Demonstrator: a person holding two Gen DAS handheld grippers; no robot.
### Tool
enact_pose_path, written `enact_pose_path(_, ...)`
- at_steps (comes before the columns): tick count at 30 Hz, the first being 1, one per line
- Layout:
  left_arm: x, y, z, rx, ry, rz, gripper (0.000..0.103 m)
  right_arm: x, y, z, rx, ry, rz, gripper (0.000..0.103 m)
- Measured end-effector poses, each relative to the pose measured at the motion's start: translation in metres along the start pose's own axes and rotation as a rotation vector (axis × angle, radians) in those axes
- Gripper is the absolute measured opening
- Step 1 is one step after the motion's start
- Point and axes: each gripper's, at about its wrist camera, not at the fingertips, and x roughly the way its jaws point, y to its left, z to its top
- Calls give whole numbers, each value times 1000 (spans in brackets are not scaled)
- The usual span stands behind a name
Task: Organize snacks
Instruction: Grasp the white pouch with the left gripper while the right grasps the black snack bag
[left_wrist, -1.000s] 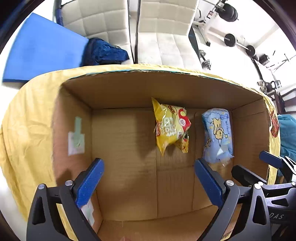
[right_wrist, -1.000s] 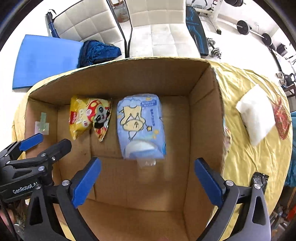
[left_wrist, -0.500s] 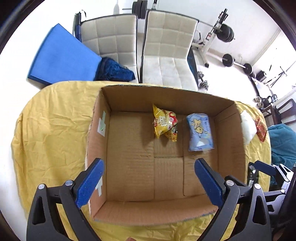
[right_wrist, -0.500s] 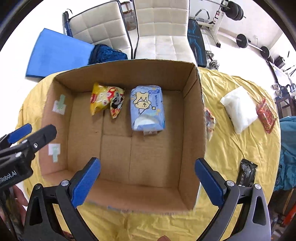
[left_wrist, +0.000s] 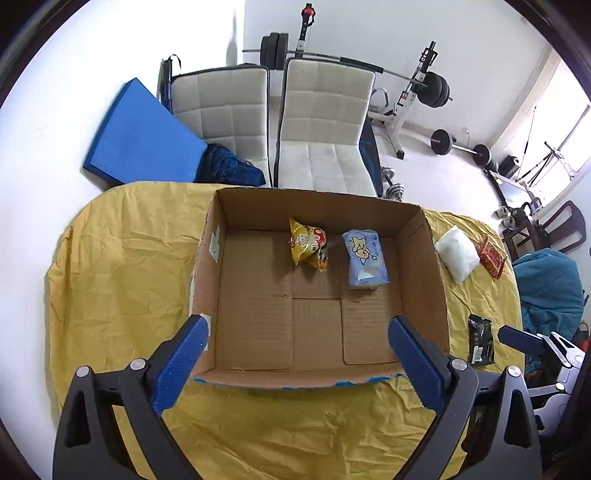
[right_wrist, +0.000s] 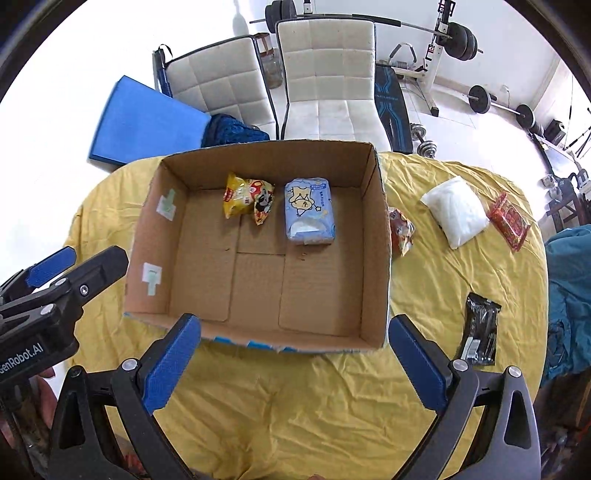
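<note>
Now both tongs — left gripper (left_wrist: 297, 354) and right gripper (right_wrist: 294, 350) — spread wide, empty, above the cardboard box (right_wrist: 380, 258).

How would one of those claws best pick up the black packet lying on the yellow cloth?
The black packet lies flat on the cloth, long and narrow. Probably best to come straight down with the open right gripper and pinch across its narrow middle, fingers on its two long edges. Nothing lies close beside it.

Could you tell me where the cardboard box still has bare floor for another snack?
Inside the cardboard box, the whole near half is bare, as is the left strip beside the yellow chip bag. The far wall is crowded: that bag and the blue tissue pack lie against it.
</note>
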Motion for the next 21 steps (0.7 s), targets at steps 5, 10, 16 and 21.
enact_pose_path(5, -15, -10, -5, -5, -15, -15, 100, -17, -6, -10, 5, -9, 28, 103)
enact_pose_path(10, -19, -38, -7, 4, -13, -35, 100, -28, -34, -15, 39, -16, 50, 103)
enact_pose_path(16, 10, -112, -3, 71, 56, -63, 100, -19, -148, -26, 201, 35, -45, 103)
enact_pose_path(21, 57, -188, 6, 184, 138, -40, 100, 46, -265, -36, 346, 156, -171, 103)
